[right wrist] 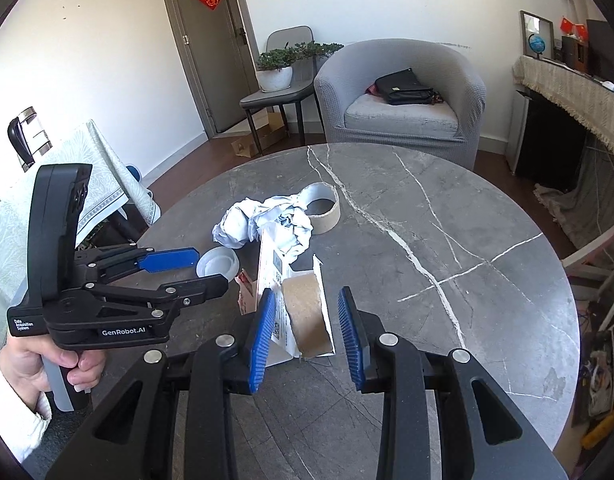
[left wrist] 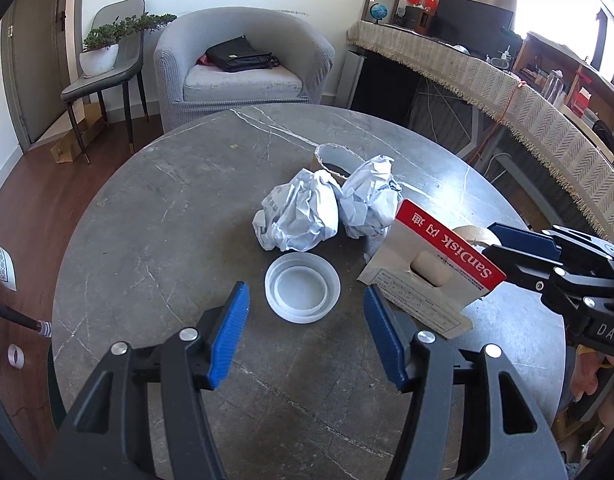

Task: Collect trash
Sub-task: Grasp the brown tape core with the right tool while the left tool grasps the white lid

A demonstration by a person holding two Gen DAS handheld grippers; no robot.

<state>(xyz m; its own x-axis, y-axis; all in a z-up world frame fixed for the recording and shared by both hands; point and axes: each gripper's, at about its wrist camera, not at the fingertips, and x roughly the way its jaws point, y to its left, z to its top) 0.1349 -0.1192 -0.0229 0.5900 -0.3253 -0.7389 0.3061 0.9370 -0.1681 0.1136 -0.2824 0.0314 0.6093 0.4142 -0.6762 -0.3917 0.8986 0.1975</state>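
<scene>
My left gripper [left wrist: 307,328] is held open just above the counter [left wrist: 147,208], with a white lid [left wrist: 303,293] lying flat between and just beyond its fingers. My right gripper [right wrist: 309,334] is open too, its fingers either side of a brown tape roll [right wrist: 307,312] that stands against a torn SanDisk card [left wrist: 435,268]. To take the roll cleanly, I judge I should centre the fingers on it and close slowly, so the card is not dragged along. Farther on lie two paper balls [left wrist: 327,210], touching, and behind them a cardboard ring [right wrist: 325,210]. Only the left view shows the card's red printed face; only the right view shows the roll's full side and my left hand [right wrist: 47,364] on its handle.
</scene>
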